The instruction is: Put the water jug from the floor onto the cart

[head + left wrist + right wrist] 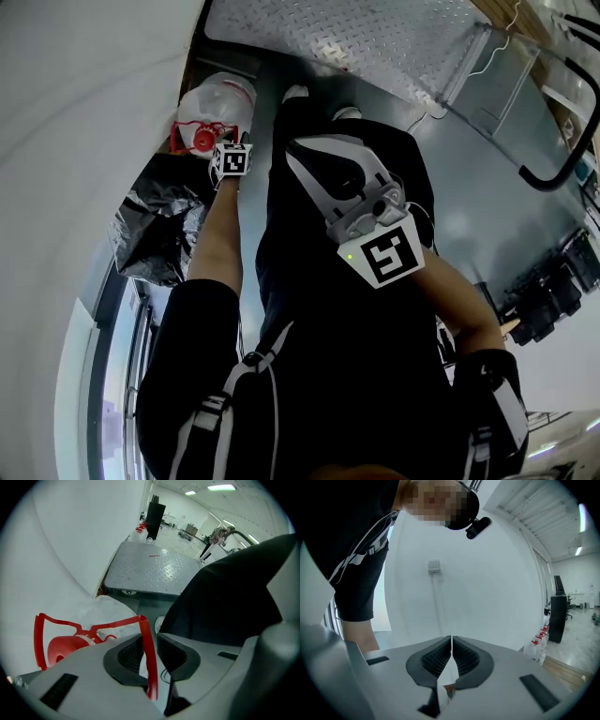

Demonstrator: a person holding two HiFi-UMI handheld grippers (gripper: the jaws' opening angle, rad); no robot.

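My left hand-held gripper (149, 638) is spread, with the red handle (150, 677) of the water jug (110, 613) running between its pads, not pinched. The jug sits on the floor (150, 605) against the white wall (70, 541), near the cart (150, 571). My right hand-held gripper (451, 641) is pressed together and empty.

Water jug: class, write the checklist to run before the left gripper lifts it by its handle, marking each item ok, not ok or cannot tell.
1. Red handle between the left gripper jaws: ok.
2. Jaws closed on the handle: not ok, they stand apart.
3. Right gripper free: ok, jaws together, nothing between them.
4. Cart deck bare where visible: ok.
5. How full the water jug is: cannot tell.
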